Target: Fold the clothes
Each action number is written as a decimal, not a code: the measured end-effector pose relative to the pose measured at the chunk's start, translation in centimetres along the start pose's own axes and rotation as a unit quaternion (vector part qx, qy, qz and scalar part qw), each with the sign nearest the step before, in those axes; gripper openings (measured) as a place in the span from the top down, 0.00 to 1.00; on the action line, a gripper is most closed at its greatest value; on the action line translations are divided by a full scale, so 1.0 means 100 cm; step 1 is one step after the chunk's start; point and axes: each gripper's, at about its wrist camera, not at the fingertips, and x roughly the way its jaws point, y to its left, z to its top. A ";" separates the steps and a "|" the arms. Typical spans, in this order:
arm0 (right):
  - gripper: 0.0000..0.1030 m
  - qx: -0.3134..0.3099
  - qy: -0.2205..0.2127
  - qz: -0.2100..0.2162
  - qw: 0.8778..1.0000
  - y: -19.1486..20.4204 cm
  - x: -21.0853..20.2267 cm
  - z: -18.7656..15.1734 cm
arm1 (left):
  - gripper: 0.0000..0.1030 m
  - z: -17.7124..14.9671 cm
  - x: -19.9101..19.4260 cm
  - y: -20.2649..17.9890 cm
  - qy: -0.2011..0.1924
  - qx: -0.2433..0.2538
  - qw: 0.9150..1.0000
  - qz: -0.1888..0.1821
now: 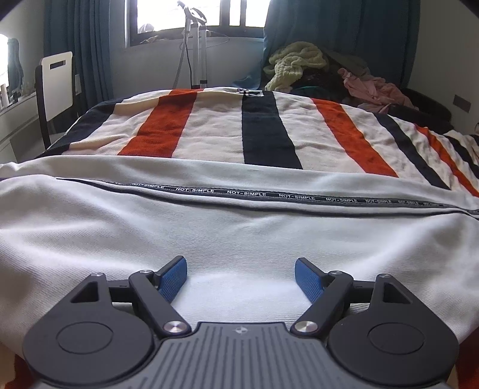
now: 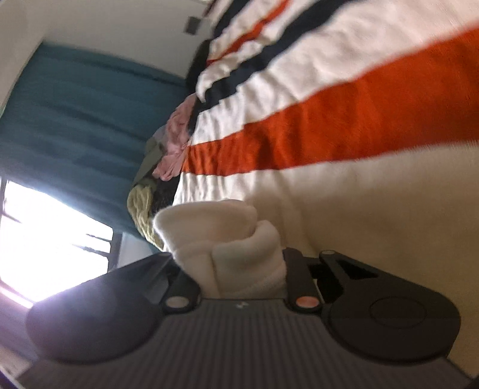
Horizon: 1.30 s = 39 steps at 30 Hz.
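**K:** On the bed, left side first. What did the left cam have?

**R:** White garment [image 1: 239,233] lay flat across the near part of the striped blanket [image 1: 215,128]. Dark tape printed NOT-SIMPLE [image 1: 269,194] ran sideways across it. Left gripper [image 1: 241,279] sat low over the cloth, blue pads [image 1: 172,278] spread wide, nothing between them. Whether the pads touched the fabric, couldn't tell.

**K:** Right?

**R:** Right cam was rolled hard and blurred. Right gripper [image 2: 236,269] had a bunched wad of white cloth [image 2: 227,245] between its fingers, pinched. Wad filled the gap and covered the pads, so the fingertips were hidden. Couldn't confirm from that view that it was the same garment, though colour matched.

**K:** Background?

**R:** Same blanket [image 2: 329,125] behind the wad: orange, navy and cream stripes. Clothes pile [image 1: 329,71] at the far right of the bed, with a yellow-green knit [image 1: 296,62] and something pink [image 1: 371,86] on it; pink piece [image 2: 176,143] also showed on the right cam. Teal curtains [image 1: 80,51] flanked a bright window [image 1: 194,15]. Garment steamer stand [image 1: 197,48] stood past the far edge of the bed, white chair [image 1: 55,86] at the left.
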 end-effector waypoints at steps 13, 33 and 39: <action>0.41 0.085 0.050 -0.044 0.994 -0.025 -0.002 -0.006 | 0.21 -0.001 -0.013 0.007 -0.006 -0.018 1.000 -0.018; 0.89 -0.238 -0.029 0.044 0.970 0.106 -0.035 -0.042 | 0.15 0.007 -0.013 -0.001 0.021 0.016 1.000 0.002; 0.89 -0.404 -0.072 0.077 0.908 0.195 -0.071 -0.120 | 0.13 0.028 -0.046 0.032 -0.020 -0.032 0.999 -0.004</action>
